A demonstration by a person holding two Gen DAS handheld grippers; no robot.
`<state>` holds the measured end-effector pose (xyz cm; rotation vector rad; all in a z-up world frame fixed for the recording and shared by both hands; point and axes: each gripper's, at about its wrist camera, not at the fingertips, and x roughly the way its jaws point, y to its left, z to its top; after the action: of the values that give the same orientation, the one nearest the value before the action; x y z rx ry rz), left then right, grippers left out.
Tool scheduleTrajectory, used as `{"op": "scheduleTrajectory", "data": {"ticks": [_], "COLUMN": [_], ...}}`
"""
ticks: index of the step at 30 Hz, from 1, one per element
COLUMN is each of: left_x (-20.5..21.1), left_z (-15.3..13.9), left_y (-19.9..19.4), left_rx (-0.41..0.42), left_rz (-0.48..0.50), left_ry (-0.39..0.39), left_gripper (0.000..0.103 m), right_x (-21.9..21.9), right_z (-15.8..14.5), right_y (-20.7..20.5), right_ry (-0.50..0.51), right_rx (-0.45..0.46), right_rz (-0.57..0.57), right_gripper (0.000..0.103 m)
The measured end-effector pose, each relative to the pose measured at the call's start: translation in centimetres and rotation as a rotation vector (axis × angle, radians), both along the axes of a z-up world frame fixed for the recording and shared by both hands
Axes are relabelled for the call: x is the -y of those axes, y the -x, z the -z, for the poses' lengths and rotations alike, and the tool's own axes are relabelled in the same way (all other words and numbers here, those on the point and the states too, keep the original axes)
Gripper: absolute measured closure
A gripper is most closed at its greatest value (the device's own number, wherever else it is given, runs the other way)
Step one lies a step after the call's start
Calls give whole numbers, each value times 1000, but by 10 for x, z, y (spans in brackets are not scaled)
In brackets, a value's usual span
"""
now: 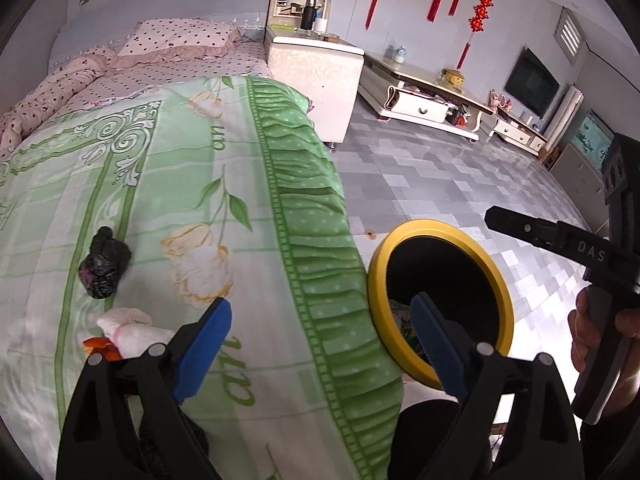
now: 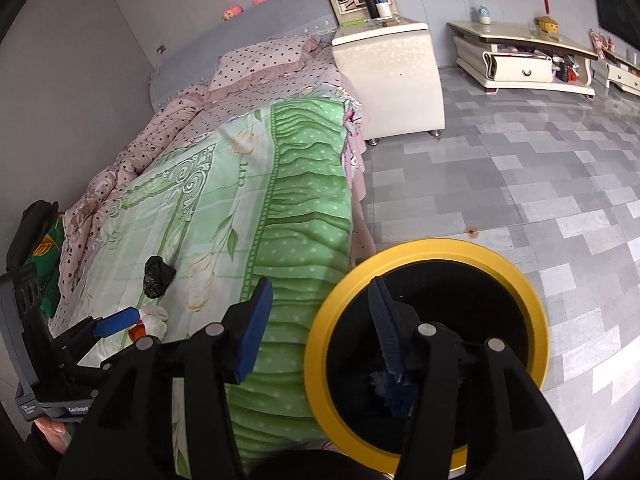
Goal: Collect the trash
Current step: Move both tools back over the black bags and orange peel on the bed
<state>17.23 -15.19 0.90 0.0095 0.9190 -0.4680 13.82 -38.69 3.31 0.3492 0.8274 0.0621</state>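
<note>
A crumpled black plastic bag (image 1: pixel 103 263) lies on the green bedspread (image 1: pixel 168 184); it also shows in the right wrist view (image 2: pixel 158 276). Nearer lies a white tissue wad (image 1: pixel 130 330) with an orange scrap (image 1: pixel 102 348) beside it. A bin with a yellow rim (image 1: pixel 434 236) stands on the floor at the bed's edge, with some trash inside. My left gripper (image 1: pixel 320 344) is open and empty, over the bed edge, right of the tissue. My right gripper (image 2: pixel 320 336) is open and empty, hovering above the bin's rim (image 2: pixel 432 246).
A white bedside cabinet (image 1: pixel 316 76) stands past the bed. A low white TV stand (image 1: pixel 424 92) runs along the far wall. Grey tiled floor (image 2: pixel 520 168) spreads to the right. Pink spotted pillows (image 1: pixel 176 38) lie at the head of the bed.
</note>
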Motion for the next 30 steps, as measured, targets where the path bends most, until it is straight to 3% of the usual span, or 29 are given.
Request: {"op": "scheduleTrajectory", "data": {"ticks": [16, 30], "left_x": [-111, -177], "left_z": [-11, 22], "left_y": [28, 53], "left_rx": [-4, -66], "left_rz": [-126, -205], "left_ry": [-33, -28], "left_gripper": [15, 15], "right_x": [-118, -212], "right_z": [-3, 30], "right_y": [-35, -61], "right_ry": [8, 13], "right_rx": [-10, -89], "right_rz": [-204, -400], "right_gripper": [51, 50]}}
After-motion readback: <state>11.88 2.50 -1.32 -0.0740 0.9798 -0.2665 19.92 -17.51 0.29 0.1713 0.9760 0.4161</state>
